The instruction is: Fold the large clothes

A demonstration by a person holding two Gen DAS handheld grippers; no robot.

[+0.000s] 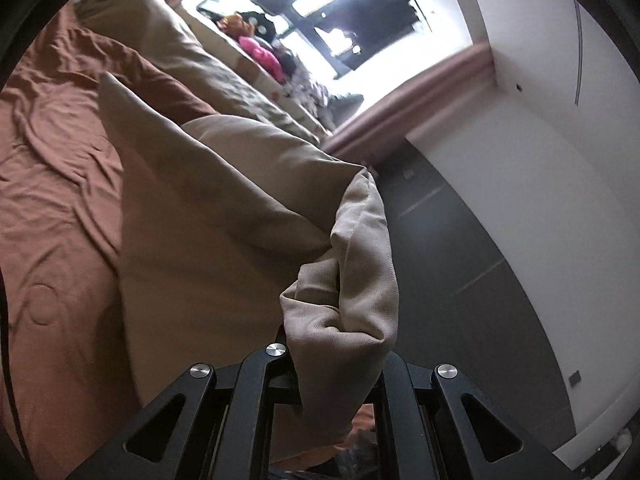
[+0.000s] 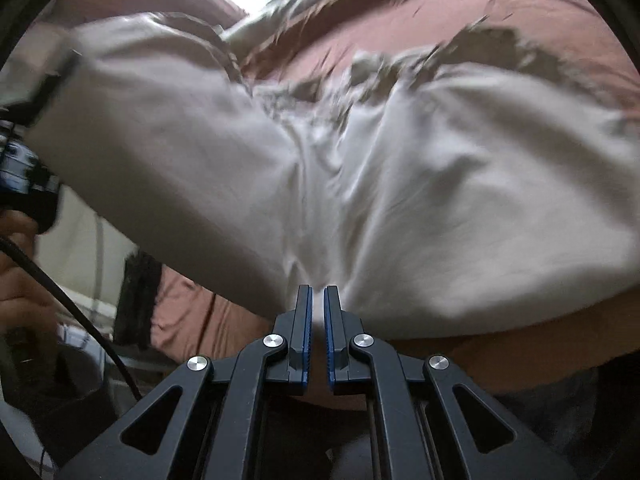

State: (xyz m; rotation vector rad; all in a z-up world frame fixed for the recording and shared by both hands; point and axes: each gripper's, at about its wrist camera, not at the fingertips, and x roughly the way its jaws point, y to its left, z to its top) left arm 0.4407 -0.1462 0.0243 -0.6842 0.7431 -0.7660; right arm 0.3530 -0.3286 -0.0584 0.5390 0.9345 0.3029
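Bunched beige cloth spills over your left gripper (image 1: 340, 344), hiding its fingers; the tongs are closed on that wad, which is a corner or edge of the garment (image 1: 224, 208). Your right gripper (image 2: 316, 320) is pinched nearly together on another edge of the same garment, a thin fold running into the narrow gap between the blue pads (image 2: 308, 332). The garment hangs lifted between your two grippers above the brown bed cover (image 1: 56, 168), sagging in the middle. To fold it well, I would keep both grips firm and draw your hands apart until the held edge runs straight, then lay the cloth down onto the bed cover flat before bringing one edge across. Watch the left side: that wad is thick, so the fabric there may land creased unless you shake it out first.
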